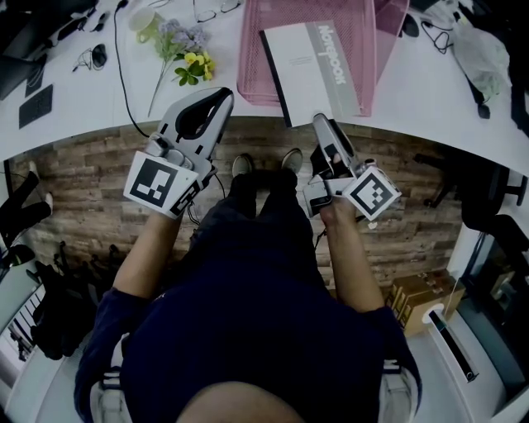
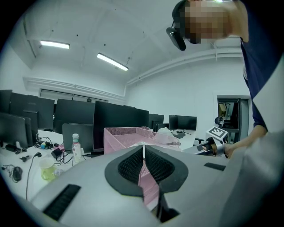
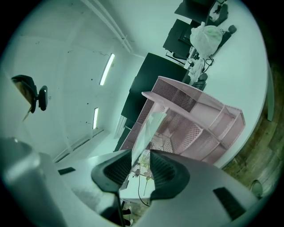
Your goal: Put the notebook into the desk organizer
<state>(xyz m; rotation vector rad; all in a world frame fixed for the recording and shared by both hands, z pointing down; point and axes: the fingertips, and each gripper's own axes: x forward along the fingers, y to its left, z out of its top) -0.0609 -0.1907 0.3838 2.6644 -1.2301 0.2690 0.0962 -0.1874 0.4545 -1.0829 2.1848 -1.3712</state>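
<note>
On the white bench sits a pink desk organizer made of wire mesh. The notebook lies flat and is partly inside the desk organizer. Its near end sticks out past the front of the desk organizer and a bit over the edge of the bench, toward the person.

The right gripper is at the front of the desk organizer, right at the end of the notebook that sticks out. Its jaws are wide apart. The thin edge of the notebook is in the gap between them. The gap is wider than the notebook, so the jaws do not squeeze it. The edge runs close by one of the black pads, but I cannot tell if it touches.

The left gripper is to the left of the front of the desk organizer, above the edge of the bench, well apart from the notebook. Its jaws are closed together at the tips, and nothing is between them.

Some flowers lie on the bench just left of the desk organizer, with a cup beside them.
</note>
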